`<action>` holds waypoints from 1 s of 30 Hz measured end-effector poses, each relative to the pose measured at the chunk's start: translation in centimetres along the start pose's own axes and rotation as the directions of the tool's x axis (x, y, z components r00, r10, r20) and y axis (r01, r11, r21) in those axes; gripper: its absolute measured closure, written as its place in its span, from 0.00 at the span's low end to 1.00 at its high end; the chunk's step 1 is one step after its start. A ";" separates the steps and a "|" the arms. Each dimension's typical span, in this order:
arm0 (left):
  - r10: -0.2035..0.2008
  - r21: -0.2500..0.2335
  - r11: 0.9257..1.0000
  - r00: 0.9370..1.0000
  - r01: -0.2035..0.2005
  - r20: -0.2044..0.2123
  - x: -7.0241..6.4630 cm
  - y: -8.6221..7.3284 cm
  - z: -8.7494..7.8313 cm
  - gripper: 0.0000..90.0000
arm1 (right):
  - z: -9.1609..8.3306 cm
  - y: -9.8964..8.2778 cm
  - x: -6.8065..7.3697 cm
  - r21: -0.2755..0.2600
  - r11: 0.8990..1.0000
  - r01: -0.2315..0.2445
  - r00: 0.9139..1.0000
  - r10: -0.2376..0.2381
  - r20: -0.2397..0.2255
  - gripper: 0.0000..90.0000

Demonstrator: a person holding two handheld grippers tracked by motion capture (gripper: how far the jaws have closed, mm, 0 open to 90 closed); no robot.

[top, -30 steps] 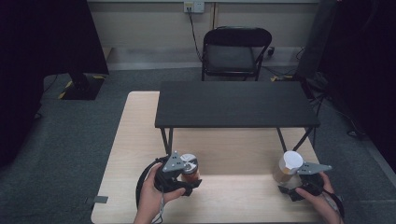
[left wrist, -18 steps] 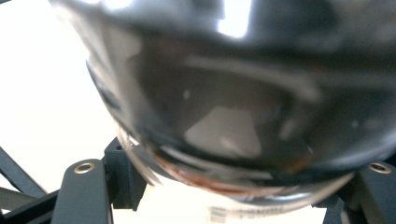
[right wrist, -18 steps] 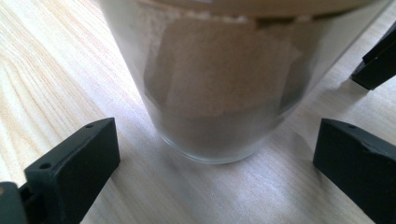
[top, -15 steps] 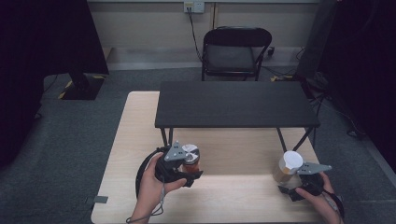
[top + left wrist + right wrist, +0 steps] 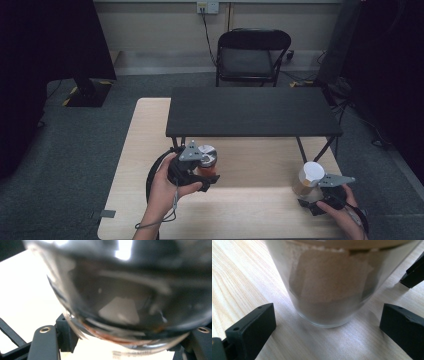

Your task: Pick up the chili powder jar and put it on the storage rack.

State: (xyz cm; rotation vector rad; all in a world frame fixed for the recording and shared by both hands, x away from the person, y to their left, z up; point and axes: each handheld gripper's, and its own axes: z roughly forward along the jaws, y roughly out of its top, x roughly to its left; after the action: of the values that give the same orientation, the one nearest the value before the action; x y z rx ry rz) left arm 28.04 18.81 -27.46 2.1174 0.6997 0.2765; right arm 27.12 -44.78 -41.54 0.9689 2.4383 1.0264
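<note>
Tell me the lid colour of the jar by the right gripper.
White lid, clearest in the high view.

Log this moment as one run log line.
left gripper: shut on silver-lidded jar, lifted, tilted | right gripper: open around white-lidded jar, standing on table

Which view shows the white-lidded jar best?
The high view: the white-lidded jar shows whole, lid and tan contents, standing on the wooden table at the right hand-held gripper. The right gripper view shows its lower glass wall and base between open jaws.
</note>
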 end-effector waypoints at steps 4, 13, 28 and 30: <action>0.005 0.003 1.000 1.000 -0.005 -0.001 0.0 0.6 -0.1 0.34 | 0.0 0.0 0.0 0.000 1.000 0.000 1.000 0.000 0.000 0.00; 0.022 0.004 1.000 1.000 -0.022 0.001 0.0 2.5 -0.7 0.34 | 0.0 0.0 0.0 0.000 1.000 0.000 1.000 0.000 0.000 0.00; 0.033 -0.008 0.999 0.999 -0.033 -0.012 0.1 5.5 -1.6 0.34 | 0.0 0.0 0.0 0.000 1.000 0.000 1.000 0.000 0.001 0.00; 0.030 -0.011 0.999 0.999 -0.030 -0.013 0.2 5.9 -1.6 0.34 | 0.0 0.0 0.0 0.000 1.000 0.000 1.000 0.000 0.000 0.00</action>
State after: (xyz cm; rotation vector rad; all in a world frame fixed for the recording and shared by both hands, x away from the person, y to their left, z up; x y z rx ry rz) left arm 29.75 17.28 -21.83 2.1190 0.6728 0.3101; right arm 27.11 -44.77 -41.54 0.9687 2.4381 1.0260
